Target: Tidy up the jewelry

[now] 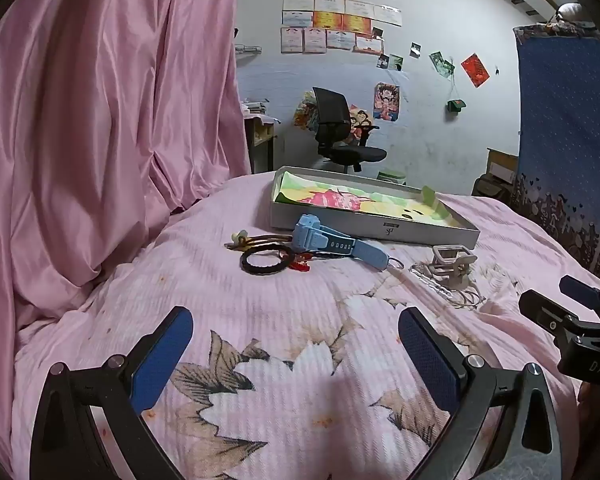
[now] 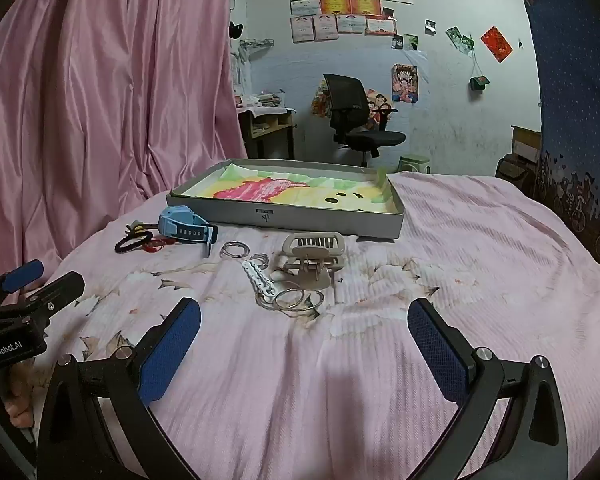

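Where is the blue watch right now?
The watch lies on the bed, in front of the box's left end, with the black hair tie on its left.

Each gripper is a black frame with two curved arms, silver round screws at the joints and flat fingers faced with blue textured pads. The left gripper (image 1: pixel 296 354) bears white "GenRobot.AI" lettering on its body; the right gripper (image 2: pixel 305 354) shows "DAS" in pale letters on its side.
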